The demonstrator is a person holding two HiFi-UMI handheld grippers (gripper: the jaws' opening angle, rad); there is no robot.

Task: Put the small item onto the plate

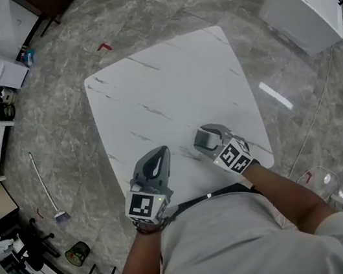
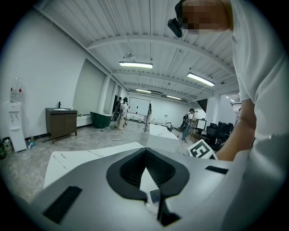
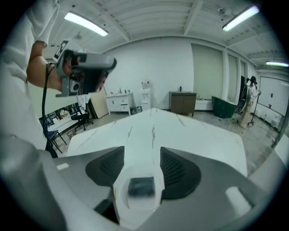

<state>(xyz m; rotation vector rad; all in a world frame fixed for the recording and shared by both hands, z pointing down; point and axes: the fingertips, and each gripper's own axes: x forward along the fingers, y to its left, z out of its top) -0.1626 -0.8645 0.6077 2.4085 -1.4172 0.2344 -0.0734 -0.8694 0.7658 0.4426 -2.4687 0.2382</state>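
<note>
Over the near edge of the white table (image 1: 168,81), left gripper (image 2: 145,151) was shut and empty, right gripper (image 3: 142,153) was wide open and empty; small item's spot couldn't be told.

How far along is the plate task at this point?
Nothing looks done: the white marble table shows no plate and no small item. Nothing in hand: left gripper shut on nothing, right gripper open and empty, both over the table's near edge. The whole pick and place remains.
</note>
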